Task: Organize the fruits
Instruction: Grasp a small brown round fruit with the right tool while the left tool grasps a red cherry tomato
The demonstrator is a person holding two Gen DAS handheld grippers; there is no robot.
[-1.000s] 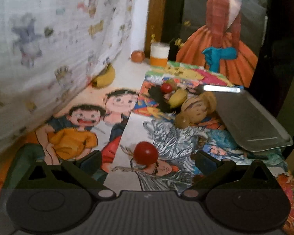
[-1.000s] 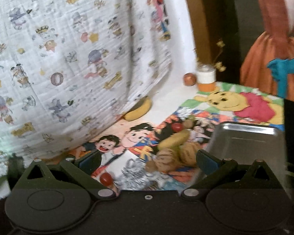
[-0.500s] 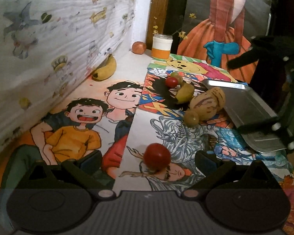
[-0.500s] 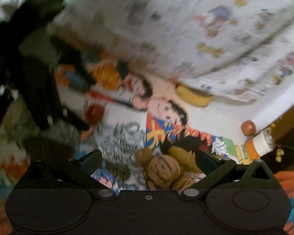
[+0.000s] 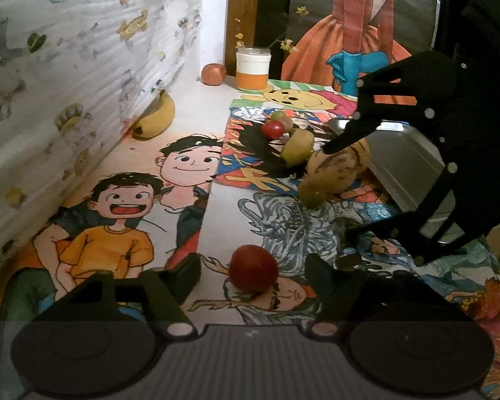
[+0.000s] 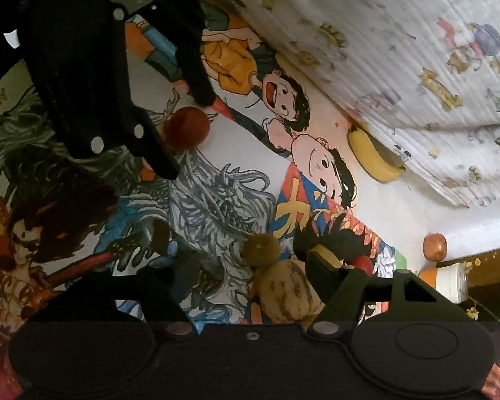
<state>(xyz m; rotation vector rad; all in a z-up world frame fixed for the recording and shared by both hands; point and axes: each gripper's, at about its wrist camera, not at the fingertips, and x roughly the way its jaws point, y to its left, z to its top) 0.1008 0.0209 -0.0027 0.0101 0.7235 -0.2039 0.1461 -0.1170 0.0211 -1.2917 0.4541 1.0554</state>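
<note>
My left gripper (image 5: 251, 268) is open with a red tomato (image 5: 253, 272) lying on the mat between its fingers. My right gripper (image 6: 240, 260) is open and hangs over the fruit pile; a striped tan melon (image 6: 288, 295) lies between its fingers, with a small brown-green fruit (image 6: 261, 250) just ahead. In the left wrist view the right gripper (image 5: 346, 186) reaches in from the right beside the melon (image 5: 336, 170), a yellow pear (image 5: 298, 146), a small tomato (image 5: 272, 129) and a grape (image 5: 281, 118). The metal tray (image 5: 403, 166) lies behind it.
A banana (image 5: 156, 118) lies against the hanging patterned cloth (image 5: 83, 66) on the left. An orange-brown fruit (image 5: 213, 74) and a white and orange jar (image 5: 252, 69) stand at the back. Cartoon mats cover the table.
My right gripper has swung in from the right and turned over the fruit pile, entering the left wrist view. My left gripper has moved closer to the red tomato.
</note>
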